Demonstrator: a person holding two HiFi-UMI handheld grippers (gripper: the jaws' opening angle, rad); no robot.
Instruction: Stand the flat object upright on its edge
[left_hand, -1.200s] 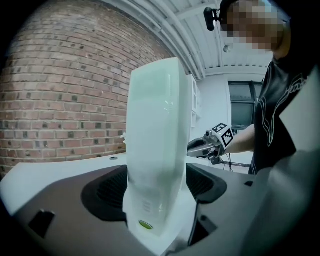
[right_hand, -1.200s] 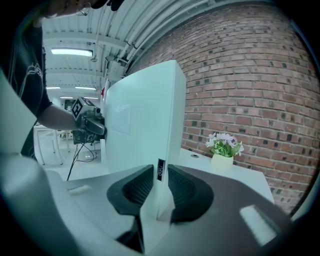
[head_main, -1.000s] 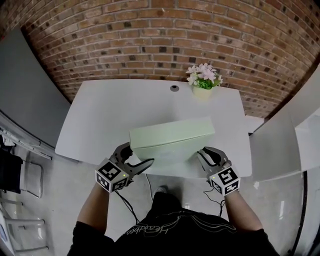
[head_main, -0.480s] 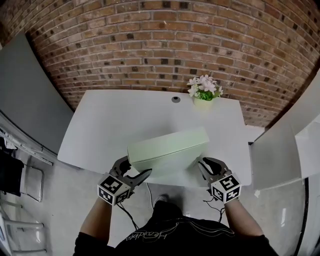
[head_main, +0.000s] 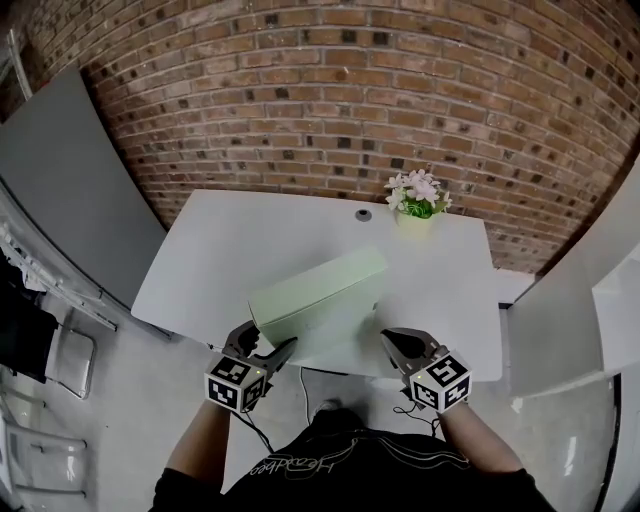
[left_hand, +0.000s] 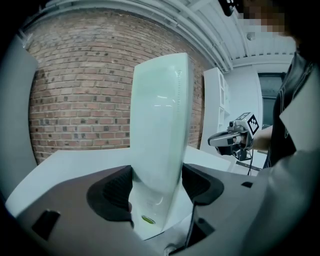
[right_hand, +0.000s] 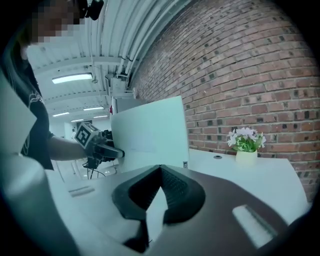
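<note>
- Desk (head_main: 240, 240): white, against a brick wall (head_main: 330, 100). A grey board (head_main: 70, 170) leans at the left and a white cabinet (head_main: 600, 300) stands at the right.
- One cable hole (head_main: 363, 214) sits near the desk's far edge, just left of the flower pot (head_main: 418, 216).
- Container: one pale pot at the far right of the desk, holding a bunch of white-pink flowers (head_main: 418, 190). It is well apart from the slab.
- Task's thing: one pale green slab (head_main: 320, 295), up on its long edge on the near half of the desk, close to the front edge. It runs from near-left to far-right in the head view, and the left gripper view shows it roughly upright.
- Left claw (head_main: 266, 343): has just been closing, with the slab's near-left end between its jaws. Both pads lie against the slab's faces, gripping it.
- Right claw (head_main: 386, 335): closed, pads meeting with nothing between them. It is near the slab's right end but apart from it.
- Count: two claws, one slab, one pot, one cable hole.
</note>
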